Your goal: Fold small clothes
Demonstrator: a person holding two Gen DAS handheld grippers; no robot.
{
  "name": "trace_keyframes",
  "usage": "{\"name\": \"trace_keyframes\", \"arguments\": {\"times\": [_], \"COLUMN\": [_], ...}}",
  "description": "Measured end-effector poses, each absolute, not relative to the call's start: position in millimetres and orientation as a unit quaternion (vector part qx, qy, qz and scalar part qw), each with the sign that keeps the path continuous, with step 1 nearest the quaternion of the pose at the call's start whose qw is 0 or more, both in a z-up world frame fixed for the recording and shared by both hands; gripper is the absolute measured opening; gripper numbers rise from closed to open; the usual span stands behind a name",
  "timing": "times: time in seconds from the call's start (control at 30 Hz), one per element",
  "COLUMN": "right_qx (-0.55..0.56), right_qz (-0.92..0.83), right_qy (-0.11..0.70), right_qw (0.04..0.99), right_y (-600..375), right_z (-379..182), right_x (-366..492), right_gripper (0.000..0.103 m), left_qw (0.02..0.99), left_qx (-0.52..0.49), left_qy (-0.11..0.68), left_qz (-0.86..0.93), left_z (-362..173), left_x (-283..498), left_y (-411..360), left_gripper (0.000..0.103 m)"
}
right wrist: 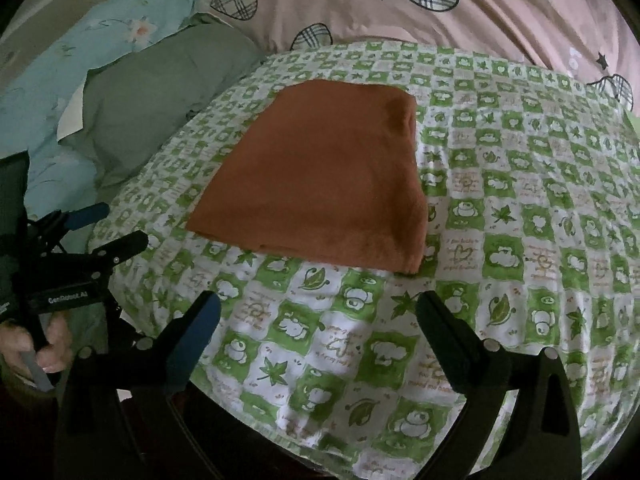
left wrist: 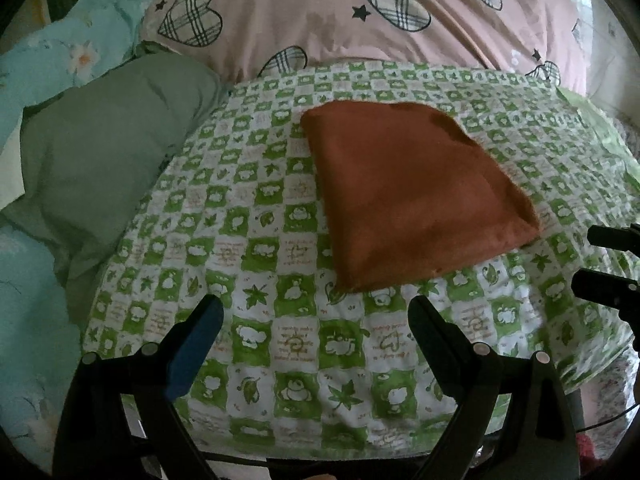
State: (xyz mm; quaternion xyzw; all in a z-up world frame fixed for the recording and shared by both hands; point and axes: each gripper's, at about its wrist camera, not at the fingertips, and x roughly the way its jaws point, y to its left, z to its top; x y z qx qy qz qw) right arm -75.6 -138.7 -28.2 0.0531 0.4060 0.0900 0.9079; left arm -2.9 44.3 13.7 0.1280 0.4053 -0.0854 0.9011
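Observation:
A rust-orange garment (left wrist: 412,196) lies folded into a flat, roughly square packet on the green-and-white checked cloth (left wrist: 256,248). It also shows in the right wrist view (right wrist: 324,184). My left gripper (left wrist: 316,308) is open and empty, hovering just short of the packet's near corner. My right gripper (right wrist: 318,304) is open and empty, just short of the packet's near edge. The right gripper's fingers (left wrist: 608,264) show at the right edge of the left wrist view. The left gripper (right wrist: 104,228), held by a hand, shows at the left of the right wrist view.
A grey-green pillow (left wrist: 104,160) lies left of the checked cloth. A pale blue floral quilt (left wrist: 60,60) is behind it. A pink quilt with plaid hearts (left wrist: 360,16) is bunched along the far edge. The checked cloth's near edge (right wrist: 280,432) drops off below the grippers.

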Motion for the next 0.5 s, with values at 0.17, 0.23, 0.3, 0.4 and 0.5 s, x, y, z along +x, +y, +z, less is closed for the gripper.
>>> {"name": "trace_keyframes", "arguments": {"times": [0.17,0.23,0.3,0.4,0.5], "right_qx": [0.050,0.051,0.050,0.049,0.050], "right_qz": [0.092,0.092,0.091,0.090,0.090], "right_qy": [0.405,0.407,0.410,0.417,0.424], "right_qw": [0.908,0.907,0.906,0.903,0.900], "right_y": [-137,-137,-136,-135,-135], "right_z": [-26,-27,-29,-34,-40], "right_x": [-76,-75,-74,-71,-67], "right_gripper": [0.100,0.100,0.100,0.100,0.101], "left_qw": [0.903,0.903,0.902,0.898,0.896], "left_qx": [0.136,0.142,0.145,0.144,0.143], "left_qy": [0.399,0.398,0.400,0.408,0.414], "left_qz": [-0.086,-0.082,-0.079,-0.077,-0.075], "left_z": [15,12,9,2,-3], "left_x": [-4,-4,-2,2,5], "left_y": [41,40,41,42,43], "left_gripper": [0.094,0.094,0.094,0.094,0.094]}}
